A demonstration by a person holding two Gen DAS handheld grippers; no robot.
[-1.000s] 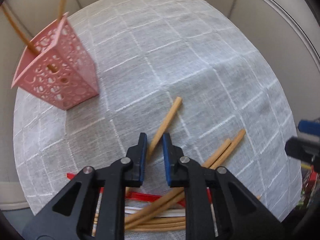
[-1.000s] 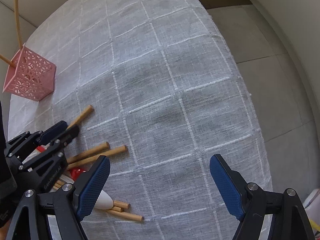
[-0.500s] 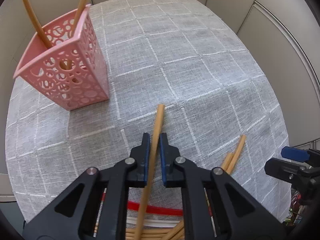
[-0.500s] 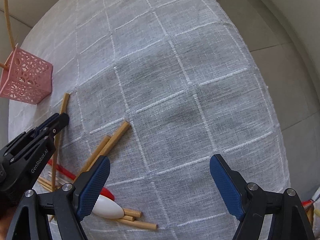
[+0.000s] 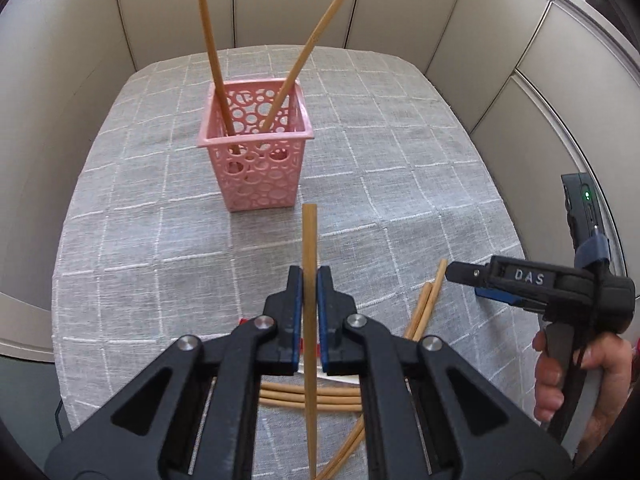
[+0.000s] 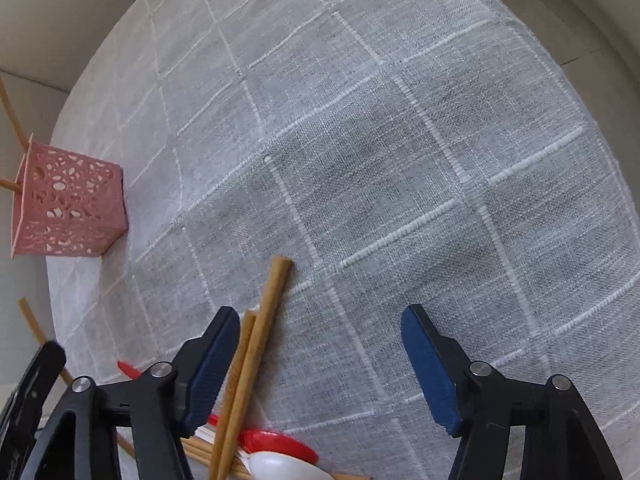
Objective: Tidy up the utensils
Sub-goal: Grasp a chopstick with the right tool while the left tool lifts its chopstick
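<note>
While I hold this one, what worries me: the left gripper (image 5: 309,280) has its fingers (image 5: 295,296) closed on a single chopstick (image 5: 309,240), which passes lengthwise between them with a long end sticking out front and back.
Left risk: I judge the stick could pivot or slide in that narrow pinch as I tip it upright, and the leading end could catch the holder's rim and push it over.
Landmark: the pink holder (image 5: 256,168), a perforated square cup standing upright on the bench (image 5: 400,160).
Holder contents: two chopsticks (image 5: 208,40) stand inside it, one leaning toward its left wall, the other toward its right corner; I see nothing else in it.
Held stick's place: in the air on the near side of the holder, tip just short of its base in the left view, not yet over the opening.
Crowding risk: the two leaning sticks cross the opening, so I expect the incoming one could knock against them.
Loose pile: more chopsticks (image 6: 256,340), a red spoon (image 6: 280,442) and a white spoon (image 6: 280,466) lie on the bench, nearer me than the holder and to its right.
Right gripper (image 6: 320,360): fingers spread wide and gripping nothing, hovering above that pile, well right of the holder.
Right risk: dropping onto the overlapping sticks, I could pinch two at once.
</note>
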